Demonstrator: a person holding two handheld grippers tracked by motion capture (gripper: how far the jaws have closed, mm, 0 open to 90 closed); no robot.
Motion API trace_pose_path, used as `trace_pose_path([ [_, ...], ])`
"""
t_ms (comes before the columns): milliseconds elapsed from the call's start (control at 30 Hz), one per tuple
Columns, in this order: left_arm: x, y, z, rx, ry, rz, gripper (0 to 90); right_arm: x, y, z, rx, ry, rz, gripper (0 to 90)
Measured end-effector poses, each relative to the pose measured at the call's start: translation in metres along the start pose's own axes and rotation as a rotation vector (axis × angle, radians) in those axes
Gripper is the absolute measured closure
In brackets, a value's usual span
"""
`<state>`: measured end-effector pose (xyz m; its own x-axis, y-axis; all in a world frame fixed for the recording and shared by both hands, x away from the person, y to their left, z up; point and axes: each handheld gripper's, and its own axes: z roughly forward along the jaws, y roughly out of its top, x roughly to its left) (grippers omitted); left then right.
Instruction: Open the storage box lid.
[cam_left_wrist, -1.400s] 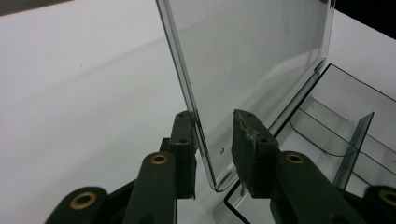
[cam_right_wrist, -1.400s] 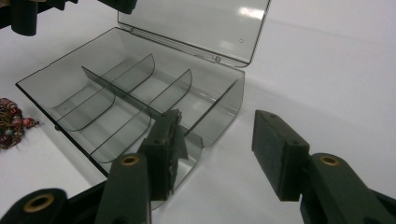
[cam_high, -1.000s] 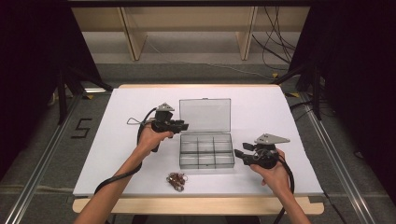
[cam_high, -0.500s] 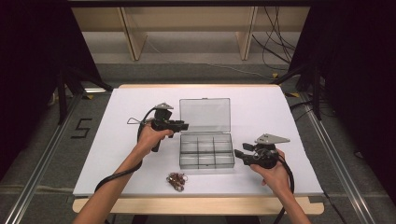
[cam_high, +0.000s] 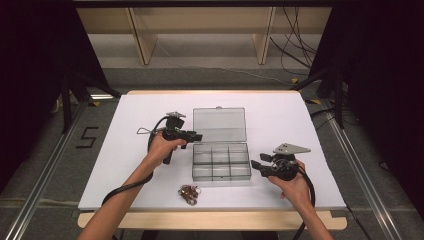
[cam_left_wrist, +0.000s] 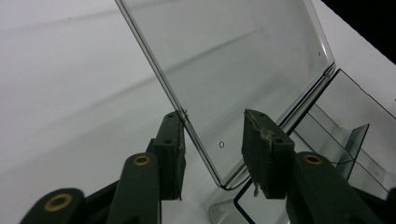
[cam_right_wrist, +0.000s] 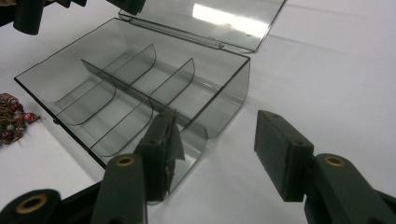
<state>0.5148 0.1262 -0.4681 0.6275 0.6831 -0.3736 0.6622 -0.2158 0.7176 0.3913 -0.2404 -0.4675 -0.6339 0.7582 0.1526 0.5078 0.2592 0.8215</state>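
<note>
A clear plastic compartment box (cam_high: 221, 161) stands at mid-table, its lid (cam_high: 220, 125) swung open toward the far side. My left gripper (cam_high: 197, 136) is at the lid's left edge. Its jaws stand open, with the lid's (cam_left_wrist: 224, 60) near corner between them (cam_left_wrist: 214, 130). My right gripper (cam_high: 256, 165) is by the box's right end, also open (cam_right_wrist: 215, 123). In the right gripper view its left finger (cam_right_wrist: 161, 149) overlaps the box's near corner, and the box wall (cam_right_wrist: 224, 102) and empty compartments lie beyond. A small heap of reddish beads (cam_high: 189, 192) lies in front of the box.
The white table top (cam_high: 115, 150) has a wooden strip along its front edge (cam_high: 210, 220). The beads (cam_right_wrist: 11, 114) lie left of the box in the right gripper view. Wooden shelving (cam_high: 200, 30) and cables stand behind the table.
</note>
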Motion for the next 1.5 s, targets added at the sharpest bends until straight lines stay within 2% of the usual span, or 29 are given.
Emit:
trace_pose_path([
  [100, 0.004, -0.0018, 0.0005, -0.005, -0.029, -0.032, 58.5, 0.0, -0.0005, 0.001, -0.003, 0.008, 0.008, 50.3],
  [133, 0.0043, -0.0021, 0.0004, -0.004, -0.028, -0.037, 58.6, 0.0015, -0.001, 0.0018, -0.007, 0.016, 0.027, 50.3],
  [300, 0.0036, -0.002, 0.0005, 0.0, -0.022, -0.048, 58.4, 0.0018, -0.0005, -0.0004, 0.015, 0.019, 0.04, 50.3],
  [367, 0.0041, -0.0019, 0.0008, 0.003, -0.023, -0.055, 58.2, 0.0017, -0.0004, -0.0007, 0.015, 0.016, 0.04, 50.3],
  [400, 0.0044, -0.0019, 0.0008, 0.004, -0.024, -0.057, 58.1, -0.0007, -0.0003, 0.0001, 0.003, 0.016, 0.017, 50.3],
  [467, 0.0046, -0.0022, 0.001, 0.003, -0.022, -0.068, 58.0, -0.0005, -0.0003, -0.0001, 0.007, 0.015, 0.015, 50.3],
  [500, 0.0048, -0.0023, 0.001, 0.005, -0.025, -0.073, 57.9, -0.0002, -0.0003, 0.0, 0.008, 0.016, 0.019, 50.3],
  [533, 0.0049, -0.0025, 0.0011, 0.005, -0.025, -0.076, 57.7, 0.0025, -0.0007, 0.0, 0.013, 0.019, 0.05, 50.3],
  [567, 0.0051, -0.0026, 0.0012, 0.006, -0.023, -0.08, 57.5, 0.0013, -0.0007, 0.0007, 0.004, 0.017, 0.03, 50.3],
  [600, 0.0052, -0.0026, 0.0011, 0.009, -0.024, -0.088, 57.5, 0.0015, -0.0013, 0.0018, -0.01, 0.022, 0.03, 50.3],
  [667, 0.0067, -0.0026, 0.0005, 0.026, -0.024, -0.079, 57.0, 0.0023, -0.0013, 0.0016, -0.001, 0.026, 0.036, 50.3],
  [733, 0.0059, -0.0027, 0.0018, 0.012, -0.02, -0.101, 56.5, 0.0018, -0.0014, 0.002, -0.005, 0.017, 0.026, 50.3],
  [1067, 0.0082, -0.0042, 0.0017, 0.01, -0.034, -0.129, 56.7, 0.0018, -0.0015, 0.0013, 0.011, 0.015, 0.025, 50.3],
  [1200, 0.0076, -0.005, 0.0017, 0.006, -0.028, -0.137, 56.4, 0.0019, -0.0017, 0.0013, 0.012, 0.015, 0.025, 50.3],
  [1267, 0.0077, -0.0052, 0.0007, 0.002, 0.004, -0.124, 54.8, 0.0026, -0.0021, 0.0024, 0.008, 0.025, 0.03, 50.3],
  [1300, 0.0075, -0.0054, 0.0003, -0.001, 0.008, -0.127, 57.6, 0.0034, -0.0021, 0.0024, 0.018, 0.025, 0.042, 50.3],
  [1400, 0.0068, -0.0054, -0.0007, 0.001, 0.007, -0.137, 55.0, 0.0029, -0.0023, 0.0027, 0.016, 0.025, 0.04, 50.3],
  [1467, 0.0061, -0.0049, -0.0023, 0.0, 0.024, -0.13, 53.6, 0.0029, -0.0022, 0.0023, 0.019, 0.025, 0.045, 50.3],
  [1500, 0.006, -0.0047, -0.0031, -0.001, 0.034, -0.121, 53.6, 0.0019, -0.0024, 0.0022, 0.005, 0.022, 0.031, 50.3],
])
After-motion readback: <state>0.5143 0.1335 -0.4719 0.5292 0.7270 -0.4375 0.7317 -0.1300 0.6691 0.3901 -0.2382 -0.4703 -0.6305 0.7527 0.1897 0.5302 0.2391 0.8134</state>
